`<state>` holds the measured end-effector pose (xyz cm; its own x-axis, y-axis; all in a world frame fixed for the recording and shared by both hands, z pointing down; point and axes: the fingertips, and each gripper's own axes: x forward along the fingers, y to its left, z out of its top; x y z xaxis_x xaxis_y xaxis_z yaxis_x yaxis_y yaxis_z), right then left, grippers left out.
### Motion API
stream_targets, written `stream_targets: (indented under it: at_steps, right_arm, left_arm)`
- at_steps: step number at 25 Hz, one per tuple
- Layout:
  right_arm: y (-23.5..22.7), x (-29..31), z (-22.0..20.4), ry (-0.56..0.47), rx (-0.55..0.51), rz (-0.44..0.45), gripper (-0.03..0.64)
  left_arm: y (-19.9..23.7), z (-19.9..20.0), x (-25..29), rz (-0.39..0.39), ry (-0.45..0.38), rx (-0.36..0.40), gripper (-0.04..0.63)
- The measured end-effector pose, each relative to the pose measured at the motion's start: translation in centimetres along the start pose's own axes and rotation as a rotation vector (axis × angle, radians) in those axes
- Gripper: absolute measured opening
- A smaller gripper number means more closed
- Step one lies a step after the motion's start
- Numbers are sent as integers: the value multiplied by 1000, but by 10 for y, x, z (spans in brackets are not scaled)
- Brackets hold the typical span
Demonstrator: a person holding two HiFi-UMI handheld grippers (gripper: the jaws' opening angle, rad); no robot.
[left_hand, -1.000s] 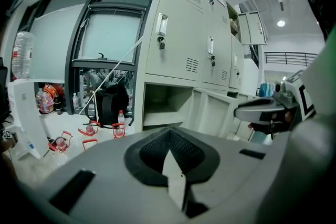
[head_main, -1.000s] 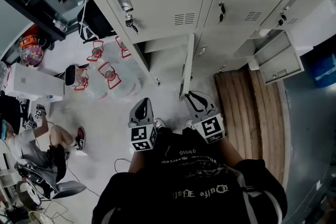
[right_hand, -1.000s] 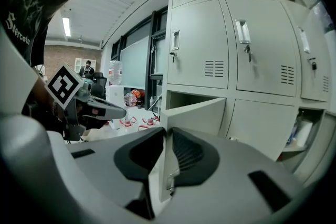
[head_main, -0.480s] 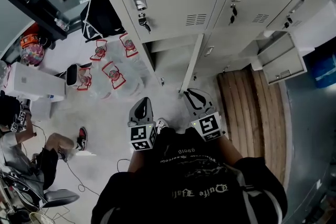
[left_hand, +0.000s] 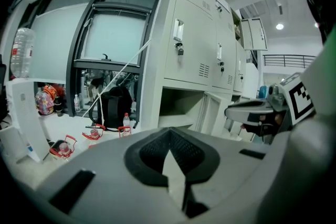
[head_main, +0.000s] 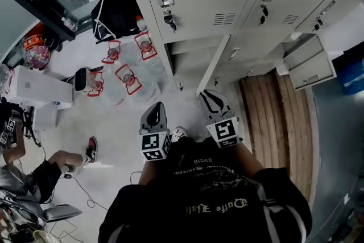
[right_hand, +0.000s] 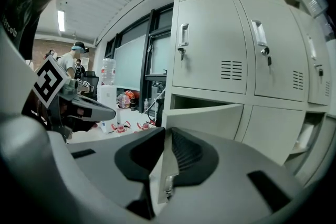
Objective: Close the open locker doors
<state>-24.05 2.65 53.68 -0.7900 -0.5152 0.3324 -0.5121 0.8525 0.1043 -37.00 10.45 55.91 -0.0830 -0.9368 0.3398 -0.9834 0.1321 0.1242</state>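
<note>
A grey locker bank fills the top of the head view. One lower locker door (head_main: pixel 215 64) stands ajar, seen edge-on, beside its open compartment (head_main: pixel 187 58). My right gripper (head_main: pixel 209 95) is just in front of that door's free edge. Its jaws have just been closing a little and a narrow gap is left. In the right gripper view the door (right_hand: pixel 207 117) shows through the gap of the right gripper (right_hand: pixel 167 132), with no pad pressing on it. My left gripper (head_main: pixel 156 106) hangs to the left, shut and empty. The left gripper (left_hand: pixel 169 132) faces the open compartment (left_hand: pixel 178 107). A second door (head_main: pixel 307 62) is open at the right.
Water jugs with red handles (head_main: pixel 128 79) and a black backpack (head_main: pixel 116 8) lie on the floor left of the lockers. A white box (head_main: pixel 40 85) and a seated person (head_main: pixel 57 162) are further left. Wooden planks (head_main: pixel 273 116) cover the floor to the right.
In the head view the lockers have slid to the right while both grippers kept their place in the picture. The ajar door now slants more, its free edge still beside the right gripper.
</note>
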Motion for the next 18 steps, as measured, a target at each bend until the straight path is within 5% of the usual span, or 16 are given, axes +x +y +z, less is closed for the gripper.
stream_targets:
  at_steps: [18]
  right_arm:
    - [14,54,21,-27,49,-83,44]
  left_arm:
    - [26,12,-3,-13,-42,30,6]
